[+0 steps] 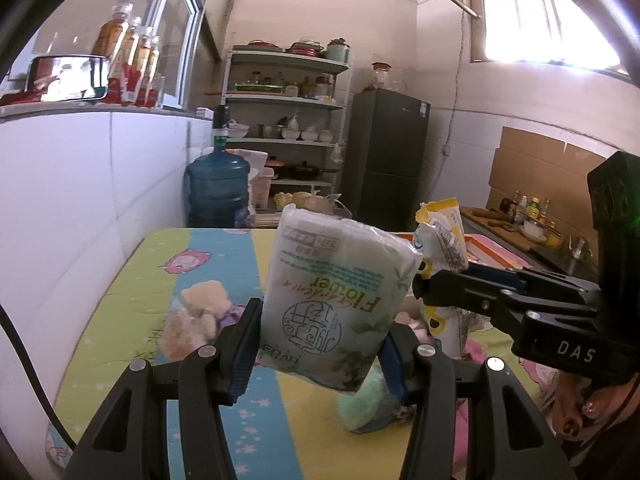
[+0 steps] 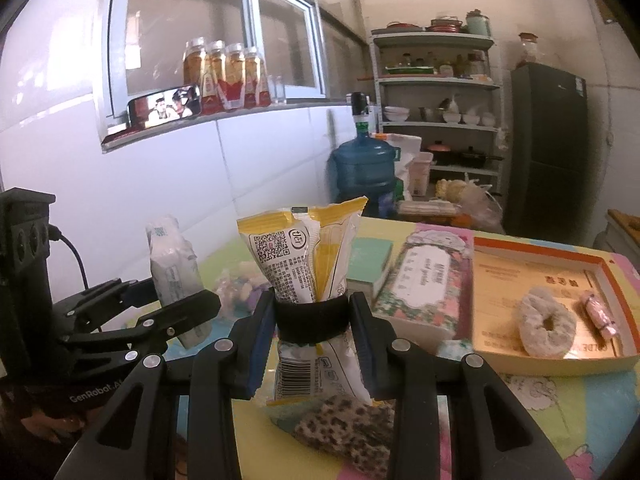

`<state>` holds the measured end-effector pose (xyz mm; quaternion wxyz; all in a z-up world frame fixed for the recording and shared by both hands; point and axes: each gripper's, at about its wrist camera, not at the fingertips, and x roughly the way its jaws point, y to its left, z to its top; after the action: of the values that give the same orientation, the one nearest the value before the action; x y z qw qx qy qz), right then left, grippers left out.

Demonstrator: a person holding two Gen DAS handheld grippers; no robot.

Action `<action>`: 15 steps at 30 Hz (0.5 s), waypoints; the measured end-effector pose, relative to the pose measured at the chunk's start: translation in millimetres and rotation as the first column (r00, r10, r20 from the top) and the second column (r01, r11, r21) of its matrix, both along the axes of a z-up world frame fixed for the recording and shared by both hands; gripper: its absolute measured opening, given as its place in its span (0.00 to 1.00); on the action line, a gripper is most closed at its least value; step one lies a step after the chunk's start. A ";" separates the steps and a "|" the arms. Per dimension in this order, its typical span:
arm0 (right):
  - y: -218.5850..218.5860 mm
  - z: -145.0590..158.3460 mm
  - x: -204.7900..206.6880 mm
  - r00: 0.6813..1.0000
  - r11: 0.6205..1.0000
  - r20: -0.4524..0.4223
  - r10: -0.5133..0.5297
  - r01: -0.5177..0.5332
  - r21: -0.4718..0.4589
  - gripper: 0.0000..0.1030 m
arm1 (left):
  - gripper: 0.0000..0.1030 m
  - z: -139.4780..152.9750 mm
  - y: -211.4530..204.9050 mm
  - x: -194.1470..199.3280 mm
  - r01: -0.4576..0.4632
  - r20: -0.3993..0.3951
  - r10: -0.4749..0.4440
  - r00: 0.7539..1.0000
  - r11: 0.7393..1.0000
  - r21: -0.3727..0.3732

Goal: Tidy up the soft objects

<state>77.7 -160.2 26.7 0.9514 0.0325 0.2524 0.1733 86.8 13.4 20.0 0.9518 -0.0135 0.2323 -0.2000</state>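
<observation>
Left wrist view: we see the left gripper (image 1: 320, 344) clamped on a tissue pack (image 1: 334, 300), long axis upright, print upside down, above the table (image 1: 120, 280); right wrist view: the right gripper (image 2: 312, 344) pinches a yellow-white packet (image 2: 304, 264) at its black band, standing upright, crimped end up.

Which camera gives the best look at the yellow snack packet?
The right wrist view: the yellow snack packet stands centred between that hand-held gripper's fingers, its QR code and barcode showing. The left wrist view shows only its top edge and a side, partly hidden behind the white tissue pack.
</observation>
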 end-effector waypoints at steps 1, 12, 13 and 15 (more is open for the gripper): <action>-4.8 -0.2 -1.5 1.000 1.000 -0.002 -0.007 0.007 0.005 0.38 | 0.52 0.2 -2.9 0.3 0.005 -0.001 -0.005 1.000 1.000 0.000; -48.1 -4.8 -7.8 0.996 0.995 -0.011 -0.088 0.089 0.040 0.37 | 0.52 0.5 -49.1 5.6 0.032 -0.010 -0.032 0.999 0.999 0.016; -54.2 -5.5 -8.5 0.995 0.994 -0.011 -0.097 0.098 0.045 0.38 | 0.52 0.6 -53.2 7.1 0.035 -0.012 -0.034 0.999 0.999 0.012; -61.0 -6.5 -8.8 0.994 0.993 -0.012 -0.109 0.110 0.051 0.38 | 0.52 1.1 -59.4 8.4 0.038 -0.015 -0.038 0.999 0.999 0.006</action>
<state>68.9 -221.2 20.2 0.9571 0.0718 0.2502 0.1272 95.2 -45.9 21.1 0.9461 -0.0077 0.2403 -0.2172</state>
